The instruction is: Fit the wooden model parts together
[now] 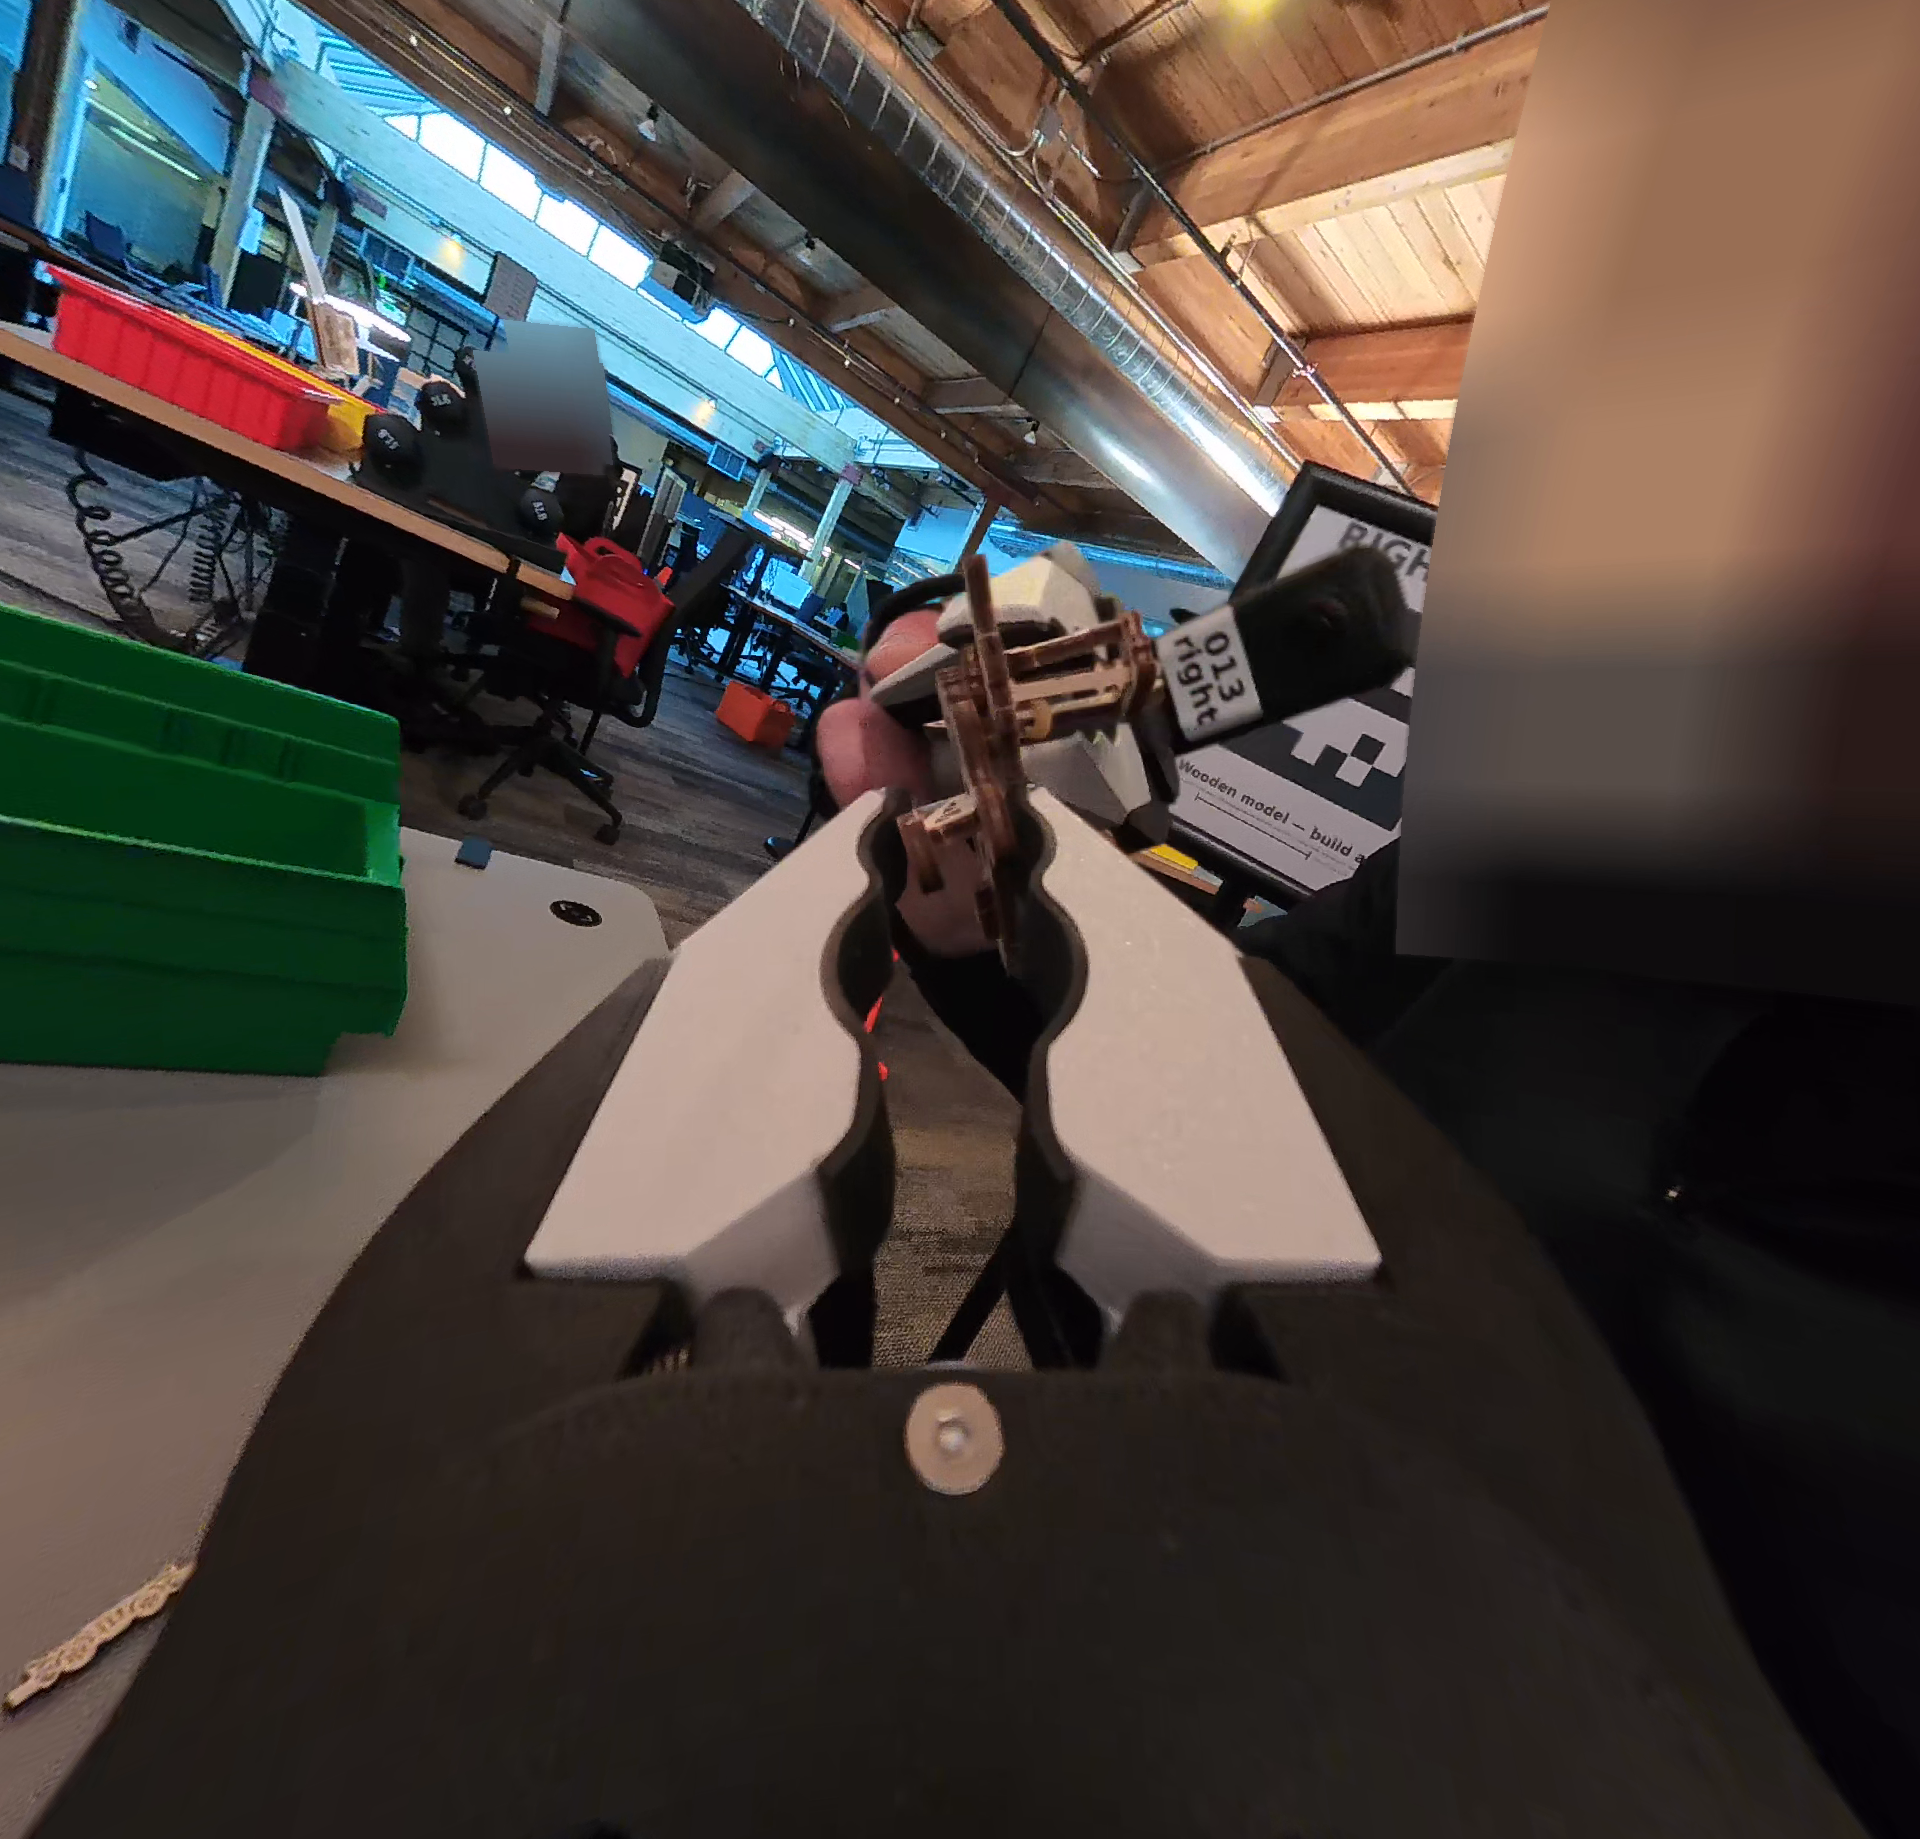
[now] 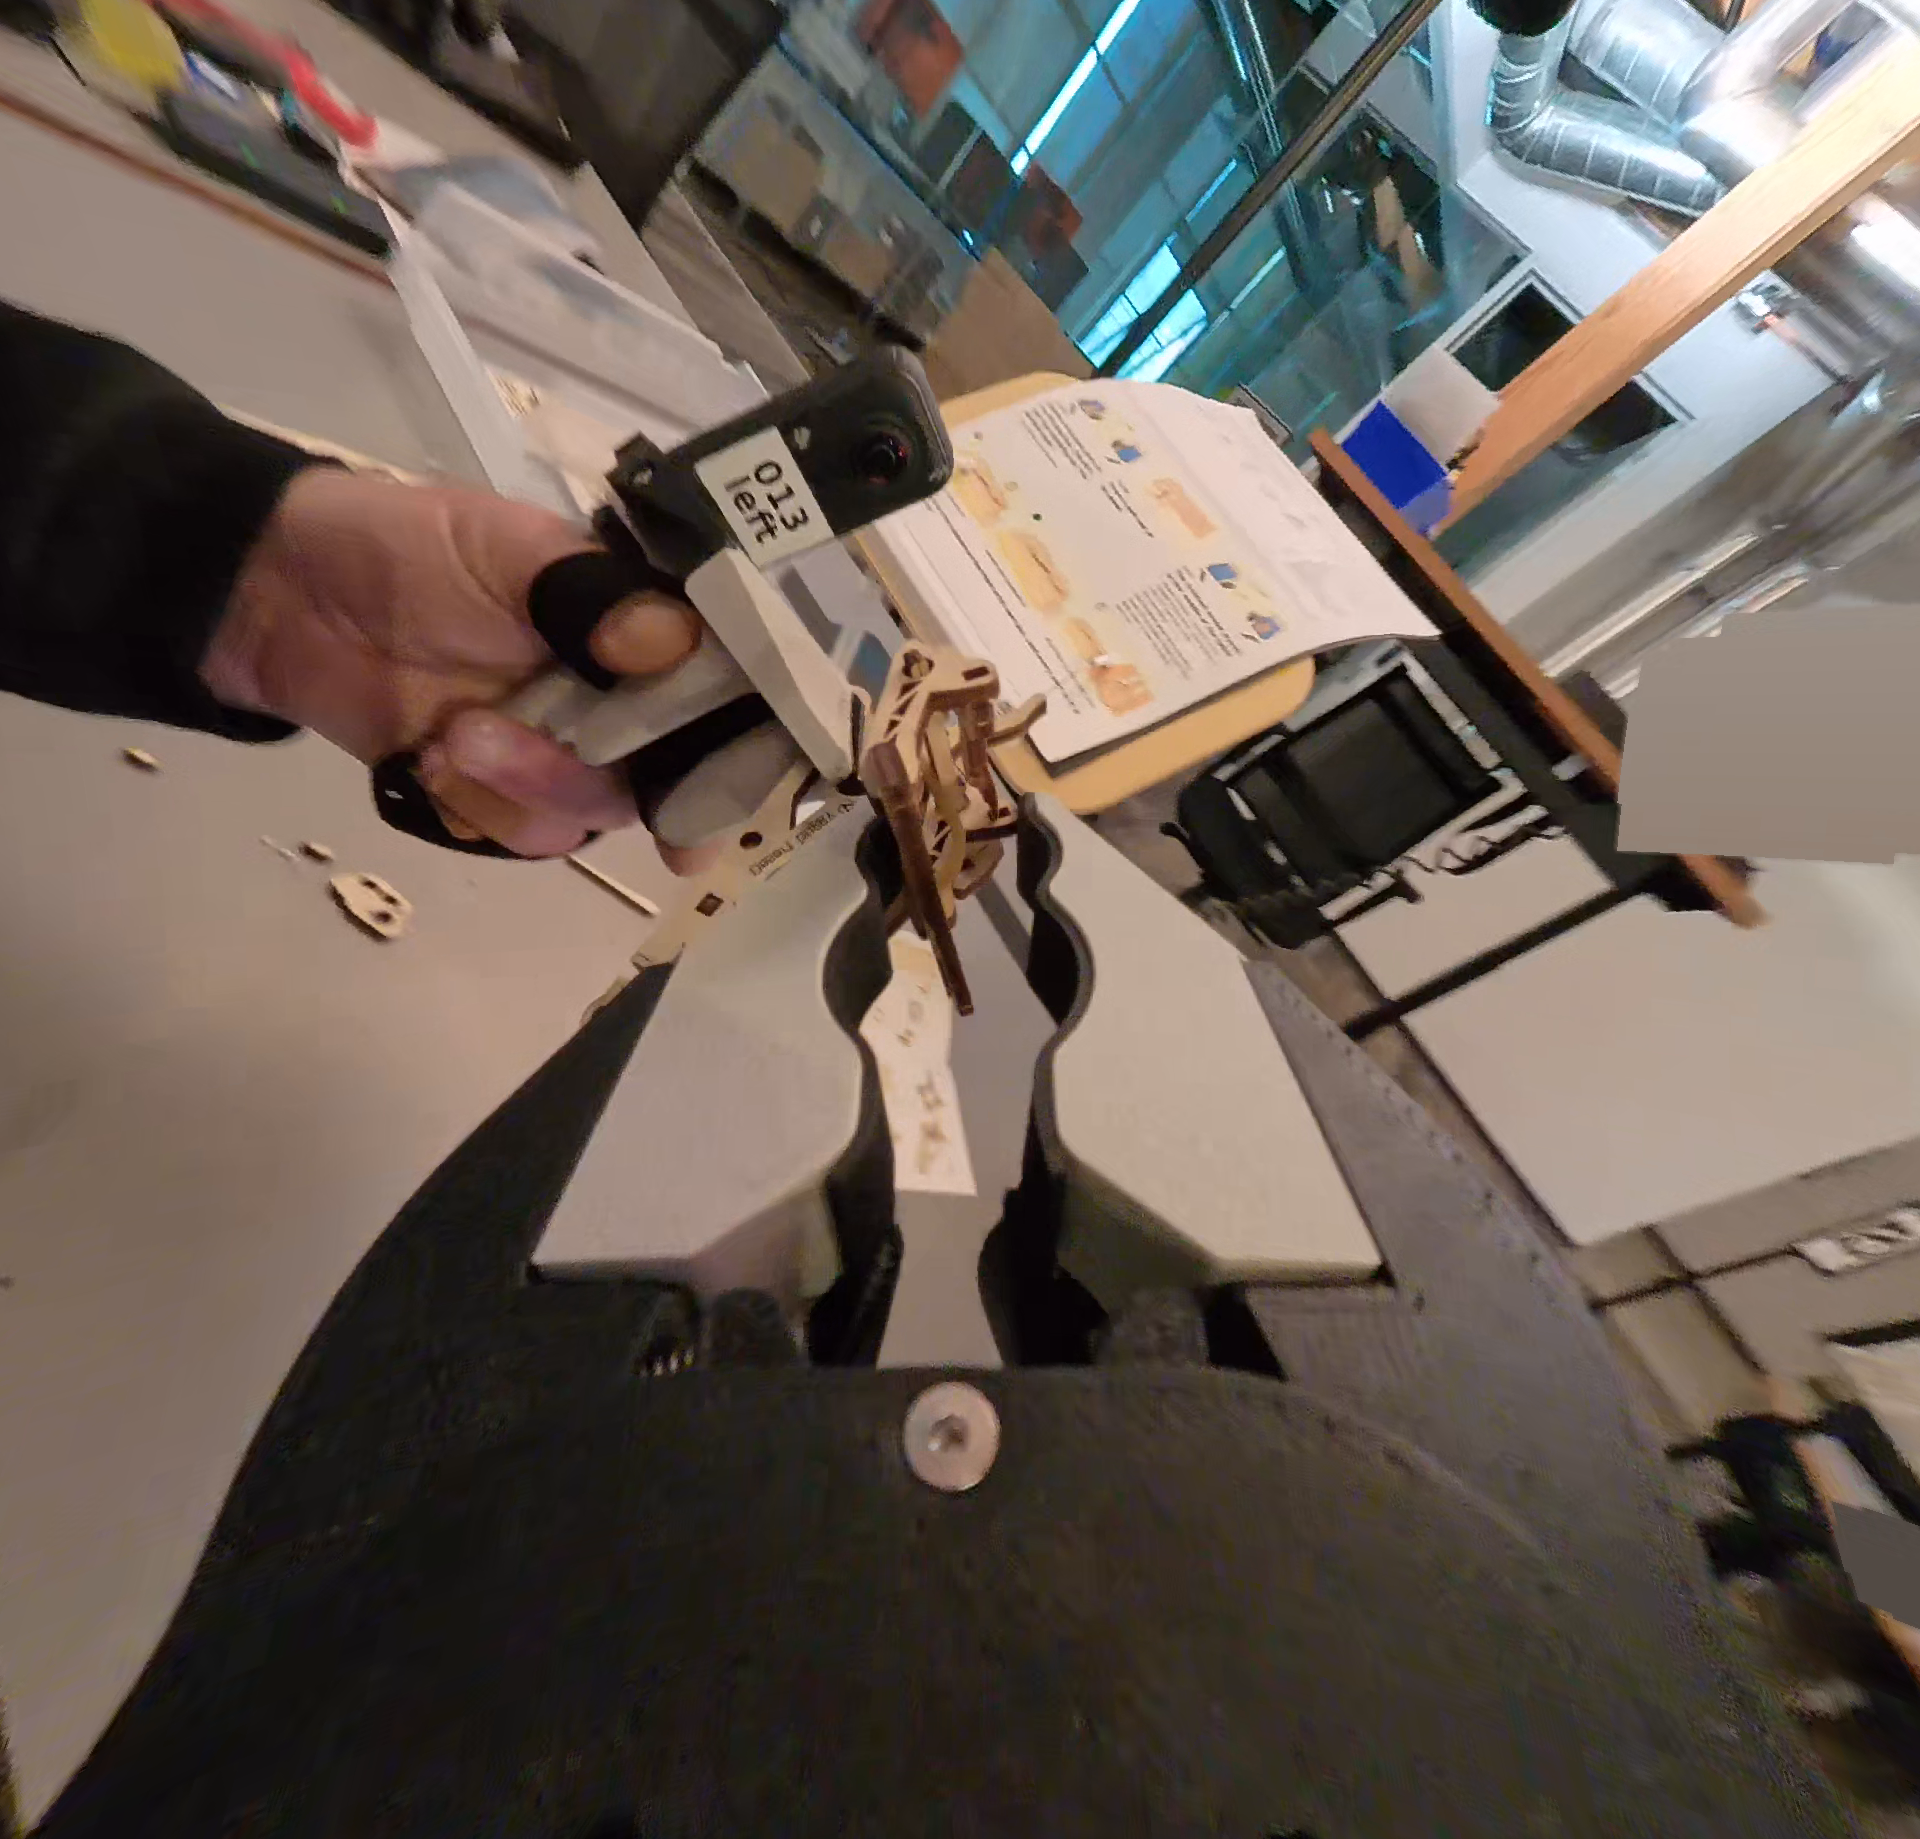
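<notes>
The wooden model (image 1: 987,740) is held up in the air at the centre of both frames, well above the counter (image 2: 187,1010). It is a laser-cut plywood assembly: thin flat plates with dark scorched edges, slotted into an open frame with small tabs.

In the left wrist view, the left gripper (image 1: 961,833) has pale grey, matte fingers (image 1: 748,1020) with wavy black inner pads; their tips pinch the lower plate of the model. The right gripper (image 1: 1039,688) comes in from the right of the frame, its grey fingers closed around the frame end. A white printed label sits on its black camera mount.

In the right wrist view the same plates stand edge-on between the fingertips. A bare hand (image 2: 416,636) at left centre grips the left handle.

Loose plywood pieces (image 2: 369,901) lie on the smooth grey counter at left. An illustrated instruction sheet (image 2: 1132,542) rests on a tan board, upper centre. Green ribbed plastic bins (image 1: 187,833) stack at the left.
</notes>
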Demonstrator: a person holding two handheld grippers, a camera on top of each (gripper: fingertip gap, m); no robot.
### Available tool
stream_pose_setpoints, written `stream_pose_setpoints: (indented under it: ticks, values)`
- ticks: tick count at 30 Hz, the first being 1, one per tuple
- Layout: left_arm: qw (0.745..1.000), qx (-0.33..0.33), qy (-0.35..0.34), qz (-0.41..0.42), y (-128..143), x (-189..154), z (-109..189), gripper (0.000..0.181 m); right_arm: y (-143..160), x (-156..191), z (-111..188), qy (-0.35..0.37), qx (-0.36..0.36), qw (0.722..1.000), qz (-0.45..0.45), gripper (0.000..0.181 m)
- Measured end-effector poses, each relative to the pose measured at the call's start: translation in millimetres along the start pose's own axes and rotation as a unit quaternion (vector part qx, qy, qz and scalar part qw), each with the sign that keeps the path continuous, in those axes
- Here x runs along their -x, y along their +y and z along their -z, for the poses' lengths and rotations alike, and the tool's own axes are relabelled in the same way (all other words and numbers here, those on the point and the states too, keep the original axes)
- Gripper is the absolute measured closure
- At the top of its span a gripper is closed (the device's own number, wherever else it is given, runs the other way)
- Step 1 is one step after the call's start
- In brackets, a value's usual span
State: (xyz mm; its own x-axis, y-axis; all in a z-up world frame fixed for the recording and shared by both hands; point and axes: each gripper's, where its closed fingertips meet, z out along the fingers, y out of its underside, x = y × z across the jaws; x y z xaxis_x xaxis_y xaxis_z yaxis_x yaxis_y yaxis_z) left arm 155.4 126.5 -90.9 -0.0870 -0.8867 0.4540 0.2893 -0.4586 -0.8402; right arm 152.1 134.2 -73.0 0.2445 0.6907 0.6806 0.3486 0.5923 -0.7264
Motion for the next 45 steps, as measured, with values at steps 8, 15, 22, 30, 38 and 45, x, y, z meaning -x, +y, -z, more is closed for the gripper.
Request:
stream_pose_setpoints:
  ticks: [8, 15, 22, 30, 38, 45]
  values:
    - [1.000, -0.002, 0.020, -0.001, 0.8, -3.5, -4.6, 0.163, 0.3, -1.7, 3.1, -0.067, -0.046, 0.989, -0.121, 0.161]
    - [1.000, -0.018, 0.013, 0.008, -4.0, 1.1, -4.0, 0.164, 0.5, -4.3, 2.4, -0.083, -0.075, 0.980, -0.164, 0.159]
    - [1.000, -0.022, 0.000, 0.012, -7.6, 4.2, -1.1, 0.163, 10.9, -4.8, 3.1, -0.035, 0.015, 0.999, -0.024, 0.160]
    - [0.998, -0.031, -0.022, 0.047, -6.9, 13.7, -4.7, 0.163, 17.5, -13.3, 3.1, -0.022, 0.028, 0.997, -0.071, 0.170]
    - [0.995, -0.053, -0.044, 0.072, -10.4, 24.9, -4.7, 0.164, 26.7, -19.9, -1.3, -0.027, 0.011, 0.985, -0.168, 0.174]
    - [0.991, -0.073, -0.057, 0.094, -12.8, 32.4, -4.6, 0.165, 29.2, -24.1, -4.0, 0.017, 0.025, 0.994, -0.109, 0.173]
